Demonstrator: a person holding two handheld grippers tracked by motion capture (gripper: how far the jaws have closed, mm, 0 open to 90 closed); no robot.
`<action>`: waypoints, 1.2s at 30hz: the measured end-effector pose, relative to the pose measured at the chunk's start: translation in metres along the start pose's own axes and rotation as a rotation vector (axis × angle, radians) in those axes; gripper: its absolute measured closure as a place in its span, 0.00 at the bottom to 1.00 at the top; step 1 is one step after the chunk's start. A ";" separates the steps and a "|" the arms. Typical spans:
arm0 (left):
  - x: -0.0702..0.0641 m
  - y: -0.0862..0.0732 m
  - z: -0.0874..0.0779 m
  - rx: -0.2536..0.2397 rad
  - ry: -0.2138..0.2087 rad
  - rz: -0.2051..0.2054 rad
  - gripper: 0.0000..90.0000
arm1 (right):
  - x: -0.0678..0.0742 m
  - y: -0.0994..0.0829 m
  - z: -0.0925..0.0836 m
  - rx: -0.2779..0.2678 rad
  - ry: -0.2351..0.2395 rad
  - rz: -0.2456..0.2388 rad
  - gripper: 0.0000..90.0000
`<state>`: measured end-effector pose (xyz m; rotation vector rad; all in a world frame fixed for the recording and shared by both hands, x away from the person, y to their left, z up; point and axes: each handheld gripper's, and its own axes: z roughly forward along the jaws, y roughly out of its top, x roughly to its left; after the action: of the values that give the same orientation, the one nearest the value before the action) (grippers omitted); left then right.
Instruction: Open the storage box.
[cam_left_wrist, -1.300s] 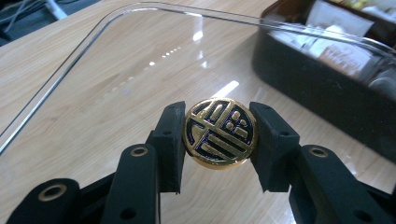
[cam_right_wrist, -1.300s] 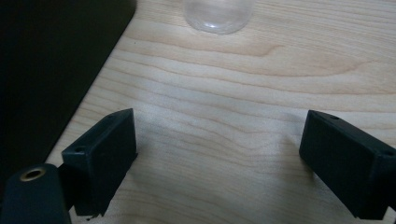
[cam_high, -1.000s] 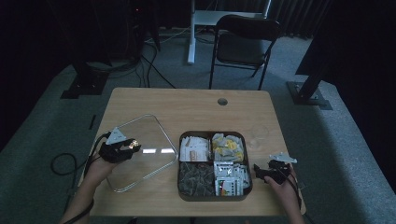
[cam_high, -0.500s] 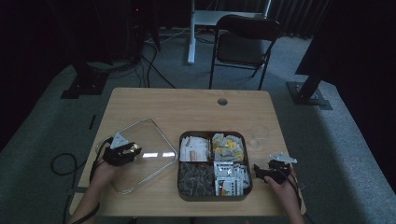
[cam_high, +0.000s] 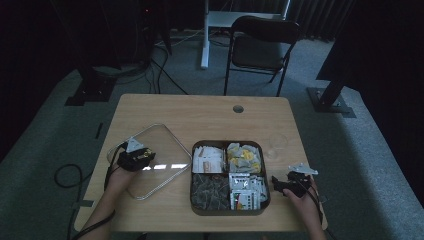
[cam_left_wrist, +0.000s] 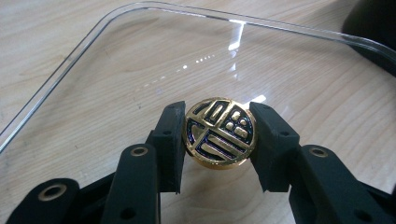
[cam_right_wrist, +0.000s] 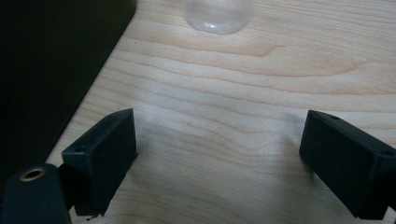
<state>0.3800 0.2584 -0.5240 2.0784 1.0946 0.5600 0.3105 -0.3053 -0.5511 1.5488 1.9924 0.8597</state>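
From above, the left gripper (cam_high: 136, 157) sat over the clear lid (cam_high: 165, 150), which lay on the table (cam_high: 200, 112) left of the compartment tray (cam_high: 196, 202); the right gripper (cam_high: 287, 182) rested just right of that tray. In the left gripper view, the jaws pinched the lid's round gold knob (cam_left_wrist: 220, 132). In the right gripper view, the jaws stood spread above bare wood, beside the tray's dark wall (cam_right_wrist: 51, 60).
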 end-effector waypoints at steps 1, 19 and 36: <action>0.000 0.000 0.001 0.003 0.002 -0.001 0.65 | 0.000 0.000 0.000 0.000 0.000 0.000 0.12; 0.008 -0.004 0.000 -0.026 -0.044 -0.071 0.58 | 0.000 0.000 0.000 0.000 0.000 0.000 0.12; -0.008 -0.001 -0.022 -0.082 -0.151 -0.044 0.55 | 0.000 0.000 0.000 0.000 0.000 0.000 0.11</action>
<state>0.3610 0.2604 -0.5110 1.9869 1.0106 0.4119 0.3105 -0.3053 -0.5511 1.5489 1.9924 0.8598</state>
